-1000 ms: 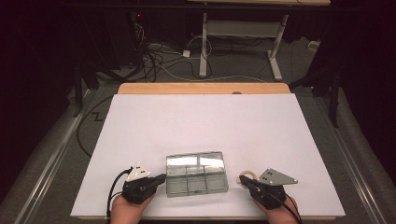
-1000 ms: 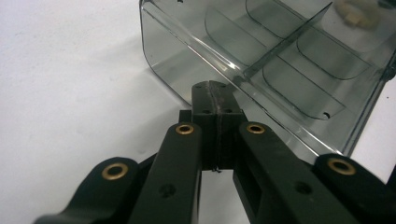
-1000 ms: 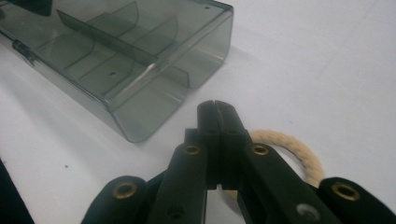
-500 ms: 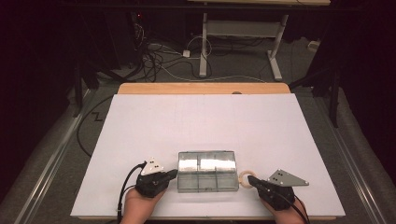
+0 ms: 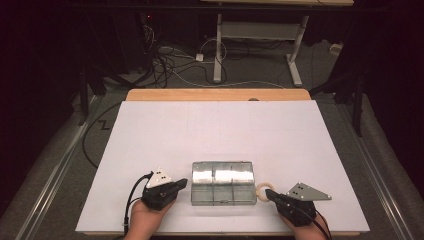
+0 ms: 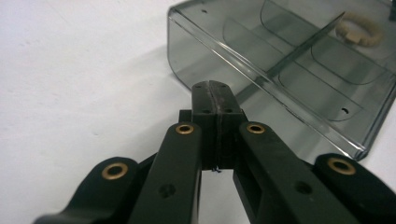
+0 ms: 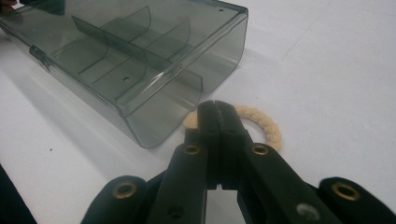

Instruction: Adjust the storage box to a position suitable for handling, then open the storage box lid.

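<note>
A smoky clear plastic compartment box (image 5: 222, 182) lies closed on the white table near the front edge. My left gripper (image 5: 182, 184) is shut and empty, with its tips close to the box's left end. In the left gripper view the joined jaw tips (image 6: 211, 88) point at the box wall (image 6: 280, 60). A small cream ring (image 5: 264, 191) lies flat against the box's right end. My right gripper (image 5: 268, 192) is shut and empty, its tips (image 7: 215, 108) over the near side of the ring (image 7: 268, 128), beside the box corner (image 7: 140, 65).
The white board (image 5: 220, 130) covers a wooden table whose bare strip (image 5: 215, 95) shows at the back. Beyond it stand a desk frame (image 5: 255, 35) and loose cables (image 5: 170, 65) on the floor. Dark rails run along both sides.
The box has slid a little to the right and squared up with the table edge. Both hands shifted slightly right with it. Both grippers stayed shut.
</note>
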`<state>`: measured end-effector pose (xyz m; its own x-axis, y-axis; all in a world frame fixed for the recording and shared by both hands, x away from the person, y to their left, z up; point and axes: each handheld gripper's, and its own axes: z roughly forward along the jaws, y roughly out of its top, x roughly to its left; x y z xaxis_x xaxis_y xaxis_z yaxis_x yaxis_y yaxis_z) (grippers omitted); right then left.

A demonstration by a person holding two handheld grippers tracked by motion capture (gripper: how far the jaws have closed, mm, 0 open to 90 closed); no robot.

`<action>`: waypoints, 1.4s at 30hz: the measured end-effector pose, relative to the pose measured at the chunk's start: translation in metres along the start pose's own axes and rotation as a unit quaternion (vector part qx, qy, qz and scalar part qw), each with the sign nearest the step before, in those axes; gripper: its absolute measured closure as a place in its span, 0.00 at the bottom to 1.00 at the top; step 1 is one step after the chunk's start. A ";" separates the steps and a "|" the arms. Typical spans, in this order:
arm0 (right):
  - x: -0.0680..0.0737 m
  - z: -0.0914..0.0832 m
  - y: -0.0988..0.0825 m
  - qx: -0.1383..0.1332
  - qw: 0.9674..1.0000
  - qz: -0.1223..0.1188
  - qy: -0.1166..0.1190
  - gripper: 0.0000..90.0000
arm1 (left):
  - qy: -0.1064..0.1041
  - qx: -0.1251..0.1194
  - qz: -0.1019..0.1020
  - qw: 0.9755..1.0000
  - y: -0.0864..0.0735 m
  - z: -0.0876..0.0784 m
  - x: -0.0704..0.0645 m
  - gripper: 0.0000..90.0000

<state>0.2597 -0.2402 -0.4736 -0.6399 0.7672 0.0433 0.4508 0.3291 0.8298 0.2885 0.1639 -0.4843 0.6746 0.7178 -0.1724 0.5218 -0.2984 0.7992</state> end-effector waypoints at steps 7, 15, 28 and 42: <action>0.000 0.003 0.005 -0.006 1.000 -0.005 0.006 1.00 | 0.024 -0.004 0.003 1.000 -0.005 -0.010 0.005 0.98; 0.000 0.004 0.017 -0.021 1.000 -0.011 0.014 1.00 | 0.025 -0.008 0.014 1.000 -0.009 -0.019 0.005 0.98; 0.004 0.004 0.034 -0.039 0.999 -0.018 0.028 1.00 | -0.006 -0.010 0.008 1.000 -0.010 -0.019 0.007 0.98; 0.022 0.014 0.047 -0.042 0.998 -0.025 0.050 1.00 | -0.021 -0.016 0.015 1.000 -0.008 -0.009 0.008 0.98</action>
<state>0.2754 -0.2001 -0.4418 -0.7213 0.6906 0.0533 0.3663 0.3149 0.8756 0.2851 0.1778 -0.4871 0.7108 0.6822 -0.1715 0.4846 -0.2982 0.8223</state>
